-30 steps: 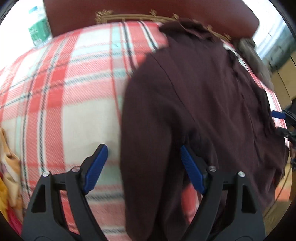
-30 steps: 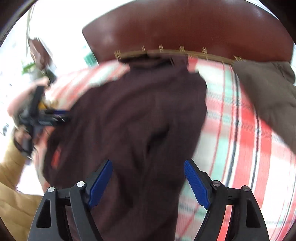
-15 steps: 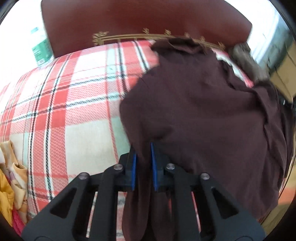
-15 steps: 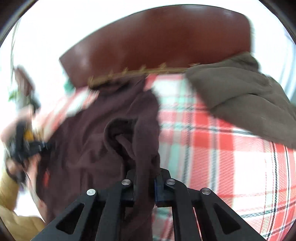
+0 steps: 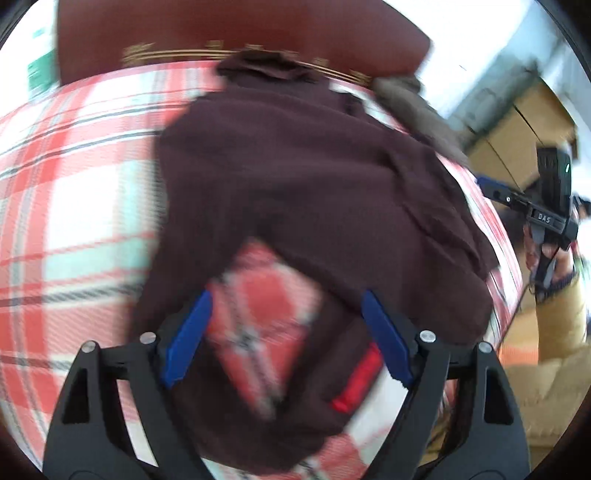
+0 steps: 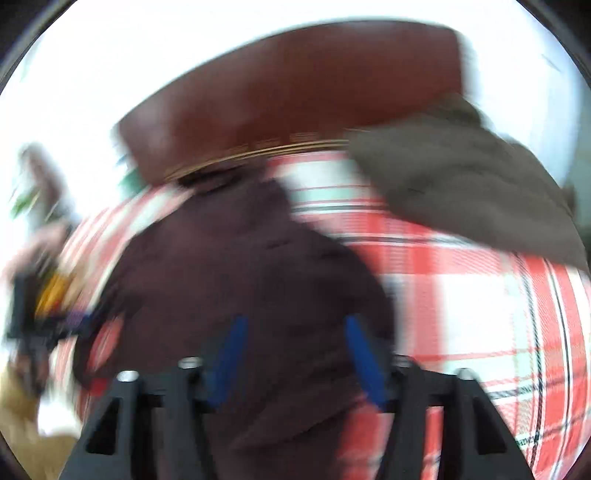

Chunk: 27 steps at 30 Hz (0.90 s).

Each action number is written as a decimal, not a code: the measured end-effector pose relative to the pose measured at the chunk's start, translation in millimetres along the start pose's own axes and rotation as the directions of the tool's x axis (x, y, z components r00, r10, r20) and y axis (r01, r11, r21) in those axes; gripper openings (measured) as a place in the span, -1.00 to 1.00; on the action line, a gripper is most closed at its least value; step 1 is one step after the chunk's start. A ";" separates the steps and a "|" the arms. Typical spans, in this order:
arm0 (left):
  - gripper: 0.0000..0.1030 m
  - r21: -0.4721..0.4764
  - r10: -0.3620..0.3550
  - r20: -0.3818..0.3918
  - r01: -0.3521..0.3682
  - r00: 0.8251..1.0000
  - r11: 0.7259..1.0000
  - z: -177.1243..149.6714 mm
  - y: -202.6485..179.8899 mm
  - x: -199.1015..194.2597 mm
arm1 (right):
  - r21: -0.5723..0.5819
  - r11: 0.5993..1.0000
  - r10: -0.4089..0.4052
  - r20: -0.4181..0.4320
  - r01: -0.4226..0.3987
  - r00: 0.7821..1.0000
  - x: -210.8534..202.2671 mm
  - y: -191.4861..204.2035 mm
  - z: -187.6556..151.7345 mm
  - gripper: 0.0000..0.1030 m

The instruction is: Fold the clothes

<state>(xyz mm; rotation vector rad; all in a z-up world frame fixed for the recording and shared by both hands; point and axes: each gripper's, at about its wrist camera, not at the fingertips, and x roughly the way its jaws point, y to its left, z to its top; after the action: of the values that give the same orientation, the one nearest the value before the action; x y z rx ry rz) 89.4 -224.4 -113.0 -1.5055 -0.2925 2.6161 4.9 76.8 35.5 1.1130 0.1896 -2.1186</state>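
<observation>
A dark maroon garment (image 5: 314,177) lies spread on a red, white and green plaid cover (image 5: 74,177), its collar toward the headboard. Its near edge is folded, with plaid showing through a gap between my fingers. My left gripper (image 5: 284,336) is open and empty just above that near edge. The right gripper shows at the right edge of the left wrist view (image 5: 480,181). In the blurred right wrist view, my right gripper (image 6: 295,362) is open over the maroon garment (image 6: 251,280), holding nothing. The left gripper appears as a blur at the left of that view.
A red-brown headboard (image 5: 236,26) with gold trim stands at the far side. A grey-brown garment (image 6: 472,184) lies at the far right of the cover. Cardboard boxes (image 5: 517,125) stand beyond the bed on the right. My yellow sleeve (image 5: 561,314) is at right.
Both grippers were shut on the maroon garment half a second ago; both have opened and let it go. The garment's near edge now lies folded on the cover. Both views are blurred by motion.
</observation>
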 end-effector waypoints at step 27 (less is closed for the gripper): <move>0.50 -0.110 0.256 0.190 -0.239 0.948 0.965 -38.9 74.4 -91.8 | -0.618 0.781 -0.059 -0.215 -0.089 0.975 59.4 208.0 -87.2 0.36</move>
<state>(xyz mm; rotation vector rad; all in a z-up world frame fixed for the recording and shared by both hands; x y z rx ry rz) 169.3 -310.0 -71.0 -1.3816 -0.2503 3.0002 177.7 -68.2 -23.6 0.9219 0.9217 -1.6956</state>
